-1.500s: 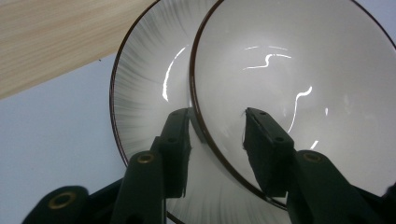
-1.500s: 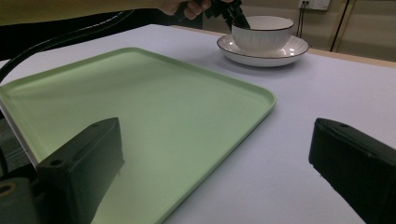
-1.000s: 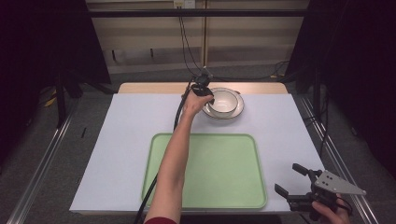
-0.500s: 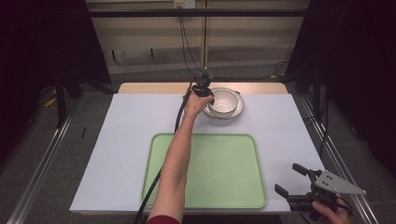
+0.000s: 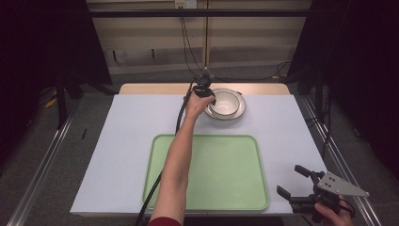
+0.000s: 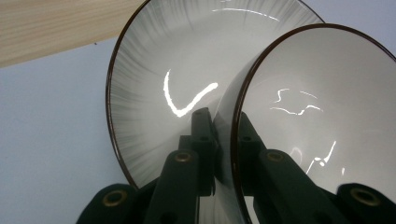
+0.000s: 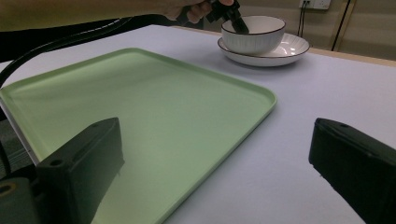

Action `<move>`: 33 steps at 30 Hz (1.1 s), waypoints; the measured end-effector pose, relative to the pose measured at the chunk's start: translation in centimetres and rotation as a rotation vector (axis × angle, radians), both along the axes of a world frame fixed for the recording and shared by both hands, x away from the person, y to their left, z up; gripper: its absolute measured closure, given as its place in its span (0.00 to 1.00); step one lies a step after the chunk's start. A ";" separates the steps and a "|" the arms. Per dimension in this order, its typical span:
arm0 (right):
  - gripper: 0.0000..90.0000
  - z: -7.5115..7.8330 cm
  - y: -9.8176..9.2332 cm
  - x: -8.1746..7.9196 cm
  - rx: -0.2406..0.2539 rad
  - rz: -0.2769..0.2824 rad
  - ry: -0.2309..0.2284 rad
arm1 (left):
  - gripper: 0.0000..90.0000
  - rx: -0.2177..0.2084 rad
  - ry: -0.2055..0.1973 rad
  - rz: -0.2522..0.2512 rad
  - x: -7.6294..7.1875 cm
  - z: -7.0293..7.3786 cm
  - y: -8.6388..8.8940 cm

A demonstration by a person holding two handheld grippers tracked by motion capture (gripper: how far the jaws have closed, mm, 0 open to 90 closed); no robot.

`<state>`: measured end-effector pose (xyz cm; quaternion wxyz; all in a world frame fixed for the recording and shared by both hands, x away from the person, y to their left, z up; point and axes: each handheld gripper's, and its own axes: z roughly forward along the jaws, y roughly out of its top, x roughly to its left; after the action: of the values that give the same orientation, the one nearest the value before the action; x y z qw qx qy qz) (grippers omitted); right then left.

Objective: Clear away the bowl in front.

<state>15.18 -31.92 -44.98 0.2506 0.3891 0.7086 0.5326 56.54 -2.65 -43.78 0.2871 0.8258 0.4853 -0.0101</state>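
Note:
A white bowl (image 5: 225, 100) with a dark rim sits in a white plate (image 5: 239, 109) at the far middle of the table. My left gripper (image 5: 210, 98) is shut on the bowl's near-left rim. In the left gripper view one jaw is outside the bowl (image 6: 317, 107) wall and the other inside, above the plate (image 6: 163, 84). My right gripper (image 5: 293, 182) is open at the table's near right corner, holding nothing. The right gripper view has the bowl (image 7: 254, 33) and plate (image 7: 289, 50) far off, with the left gripper (image 7: 239, 23) at the bowl's rim.
A light green tray (image 5: 226, 165) lies empty in the near middle of the table (image 5: 127, 141), also seen as the tray (image 7: 140, 112) in the right gripper view. A black cable (image 5: 153, 193) trails along the left arm. Dark frames flank the table.

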 end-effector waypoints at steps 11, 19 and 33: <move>0.03 0.0 0.0 0.0 -0.001 0.001 0.001 | 0.92 -0.043 0.010 0.025 0.0 0.2 0.4; 0.03 0.0 0.1 0.0 -0.002 0.002 -0.002 | 0.92 -0.069 -0.002 0.031 -0.3 1.3 0.6; 0.03 0.0 0.0 0.1 -0.006 -0.005 -0.006 | 0.92 -0.058 -0.029 -0.008 -1.1 3.3 1.6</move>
<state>15.25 -31.87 -45.00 0.2550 0.3885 0.7085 0.5312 55.45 -1.09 -40.44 0.3179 0.8190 0.4774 -0.0132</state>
